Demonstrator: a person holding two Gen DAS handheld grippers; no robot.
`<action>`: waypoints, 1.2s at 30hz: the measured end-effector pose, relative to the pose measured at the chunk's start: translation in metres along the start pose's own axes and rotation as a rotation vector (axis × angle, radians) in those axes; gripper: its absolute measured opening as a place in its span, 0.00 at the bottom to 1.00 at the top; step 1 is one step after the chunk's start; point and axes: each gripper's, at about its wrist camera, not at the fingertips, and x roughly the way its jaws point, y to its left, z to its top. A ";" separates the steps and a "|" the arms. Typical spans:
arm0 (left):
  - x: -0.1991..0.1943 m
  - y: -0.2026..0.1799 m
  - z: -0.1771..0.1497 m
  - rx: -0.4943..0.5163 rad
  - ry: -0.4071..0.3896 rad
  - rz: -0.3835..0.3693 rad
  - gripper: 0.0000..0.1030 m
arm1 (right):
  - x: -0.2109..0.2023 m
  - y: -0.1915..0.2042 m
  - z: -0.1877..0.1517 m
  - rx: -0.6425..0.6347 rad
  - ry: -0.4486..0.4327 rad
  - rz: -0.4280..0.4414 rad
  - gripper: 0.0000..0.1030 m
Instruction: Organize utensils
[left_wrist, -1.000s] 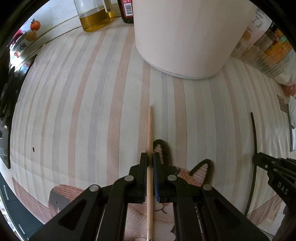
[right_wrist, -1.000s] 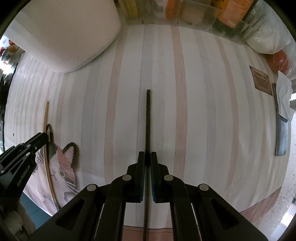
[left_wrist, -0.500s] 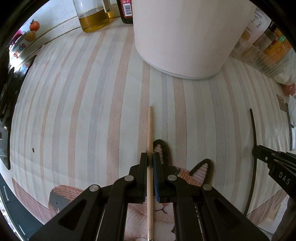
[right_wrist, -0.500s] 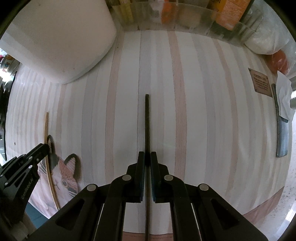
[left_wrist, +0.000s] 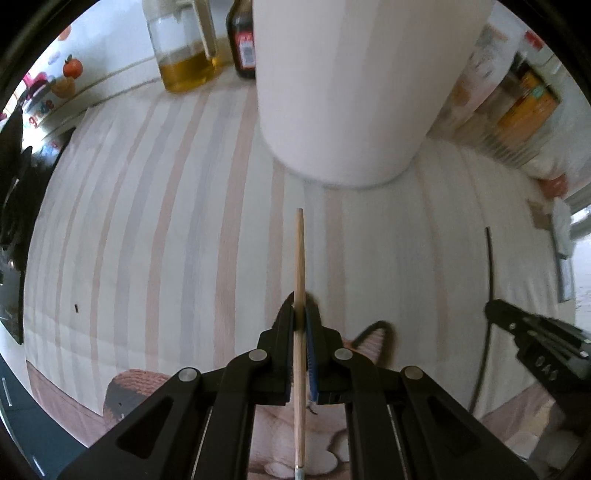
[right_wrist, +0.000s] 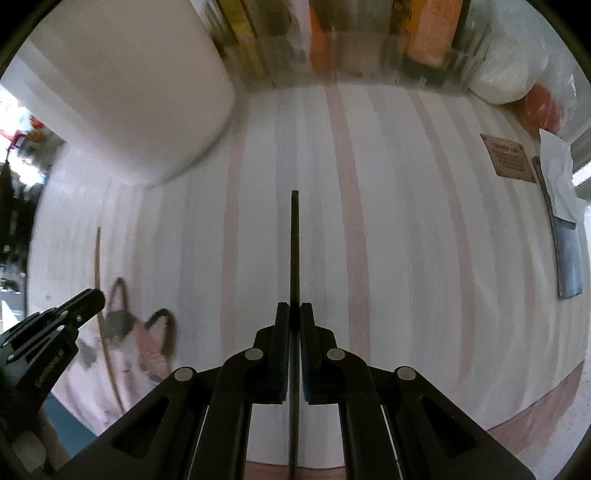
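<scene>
My left gripper (left_wrist: 302, 314) is shut on a thin wooden chopstick (left_wrist: 300, 258) that sticks out ahead of its fingers, lifted above the striped cloth (left_wrist: 166, 221). My right gripper (right_wrist: 294, 314) is shut on a thin black chopstick (right_wrist: 294, 240), also held clear of the cloth. A big white cylindrical container (left_wrist: 354, 92) stands just beyond the wooden chopstick's tip. In the right wrist view the same container (right_wrist: 122, 92) is at the upper left. Each gripper shows in the other's view: the right one (left_wrist: 495, 314) at the right edge, the left one (right_wrist: 92, 297) at the lower left.
A glass jar of yellow oil (left_wrist: 184, 48) and a dark bottle (left_wrist: 243, 40) stand behind the container. Packets and clear jars (right_wrist: 369, 40) line the far edge. A knife under a white paper (right_wrist: 565, 240) lies at the right. A cat picture (right_wrist: 136, 339) is printed near the cloth's front edge.
Both grippers have risen with their chopsticks. The white container now looks taller in the left view. The right view has swung toward the far row of packets and is blurred.
</scene>
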 end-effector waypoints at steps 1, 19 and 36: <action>-0.007 -0.001 0.001 0.003 -0.014 -0.009 0.04 | -0.006 -0.001 -0.004 -0.002 -0.012 0.005 0.05; -0.104 -0.022 0.023 0.046 -0.217 -0.094 0.03 | -0.107 -0.009 -0.007 -0.004 -0.288 0.070 0.05; -0.204 -0.049 0.074 0.087 -0.434 -0.162 0.03 | -0.201 0.012 0.051 -0.038 -0.571 0.074 0.04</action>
